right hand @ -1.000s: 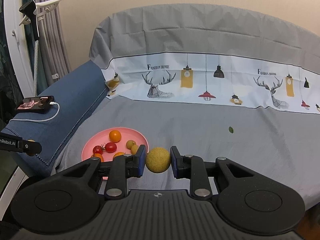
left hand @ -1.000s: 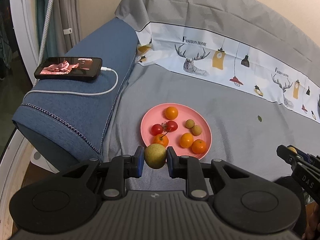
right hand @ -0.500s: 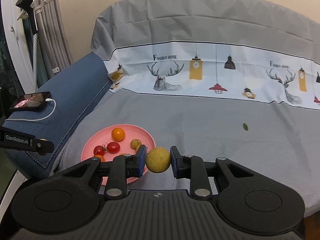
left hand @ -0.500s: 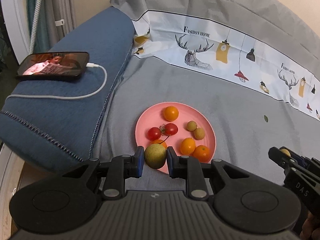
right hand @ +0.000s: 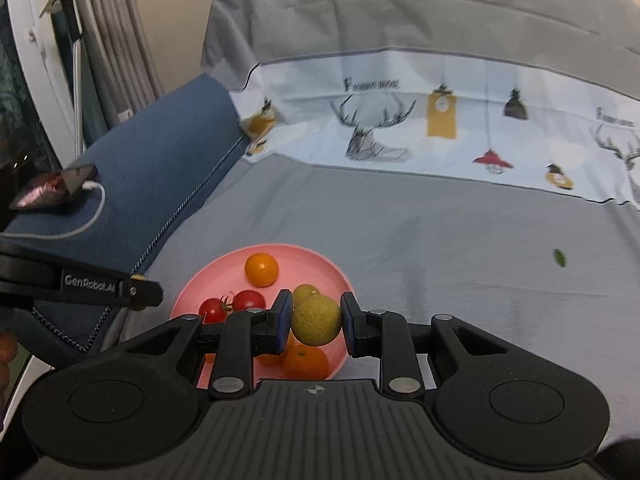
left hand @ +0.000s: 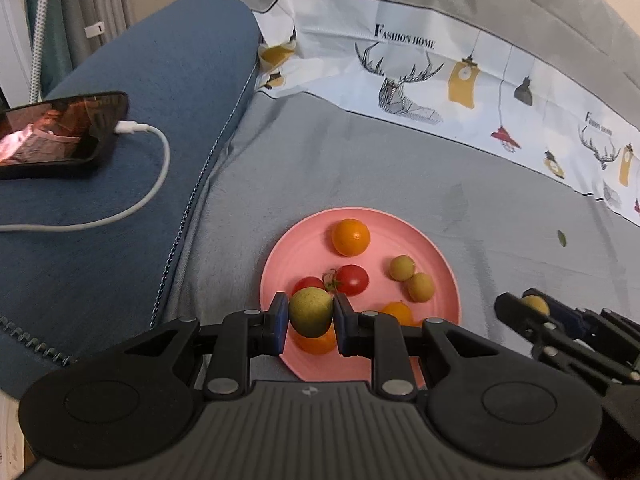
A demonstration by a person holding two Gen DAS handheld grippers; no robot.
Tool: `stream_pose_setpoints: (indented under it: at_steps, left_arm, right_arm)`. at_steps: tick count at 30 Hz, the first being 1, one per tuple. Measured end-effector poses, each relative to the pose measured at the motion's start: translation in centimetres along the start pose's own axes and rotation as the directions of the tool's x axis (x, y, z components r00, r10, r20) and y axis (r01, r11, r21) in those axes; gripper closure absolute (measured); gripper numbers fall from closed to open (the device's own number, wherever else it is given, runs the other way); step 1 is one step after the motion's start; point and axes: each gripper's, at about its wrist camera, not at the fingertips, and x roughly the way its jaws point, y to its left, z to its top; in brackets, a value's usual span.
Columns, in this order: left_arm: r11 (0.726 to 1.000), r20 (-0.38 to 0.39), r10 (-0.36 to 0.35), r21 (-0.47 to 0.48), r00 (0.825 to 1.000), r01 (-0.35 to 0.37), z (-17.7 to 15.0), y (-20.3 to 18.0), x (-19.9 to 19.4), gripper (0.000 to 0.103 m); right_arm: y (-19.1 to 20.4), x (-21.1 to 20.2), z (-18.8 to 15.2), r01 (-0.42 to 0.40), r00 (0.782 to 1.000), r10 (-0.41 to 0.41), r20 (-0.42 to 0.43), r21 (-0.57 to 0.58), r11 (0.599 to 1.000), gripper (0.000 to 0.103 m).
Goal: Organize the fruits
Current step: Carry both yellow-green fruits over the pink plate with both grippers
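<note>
The left gripper (left hand: 311, 317) is pinching a small round green-yellow fruit (left hand: 311, 312) between its two blue pads (left hand: 280, 322). The fruit sits tight in the middle and touches both pads. The gripper points down at a pink plate (left hand: 436, 248), which lies right under and just ahead of it on a gray cover (left hand: 360, 168).

On the plate, just past the left gripper's tips, are two red cherry tomatoes (left hand: 352, 279). Farther ahead is a small orange (left hand: 351, 237). Ahead and to the right sit two little tan-green fruits (left hand: 412, 278) that touch each other. Another orange fruit (left hand: 316, 342) peeks out right below the held fruit, and one more orange one (left hand: 398, 312) shows just right of the gripper's finger.

The right gripper (right hand: 316, 322) is also squeezing a fruit, a round yellow fruit (right hand: 317, 320) with a rough skin, pressed between its pads. The near right part of the plate is under this gripper.

Far off to the left of both grippers, a phone (left hand: 60, 128) with a lit screen lies on a blue armrest (left hand: 120, 220). A white cable (left hand: 156, 184) is plugged into it. A tiny green leaf (left hand: 562, 238) lies on the cover, well off to the right.
</note>
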Motion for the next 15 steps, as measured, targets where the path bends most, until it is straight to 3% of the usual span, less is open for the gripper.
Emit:
stream_pose_setpoints:
  at_steps: [8,15]
  left_arm:
    - [1.0,-0.044,0.016,0.001,0.999,-0.016,1.2,0.6,4.3,0.077]
    - [0.999,-0.069,0.03,0.021,0.997,-0.029,2.1,0.5,6.9,0.077]
  right_arm:
    - [0.0,5.4,0.0,-0.023,0.995,0.026,-0.094,0.027,0.999,0.076]
    - [0.3,7.8,0.6,-0.038,0.992,0.04,-0.119,0.023,0.999,0.076]
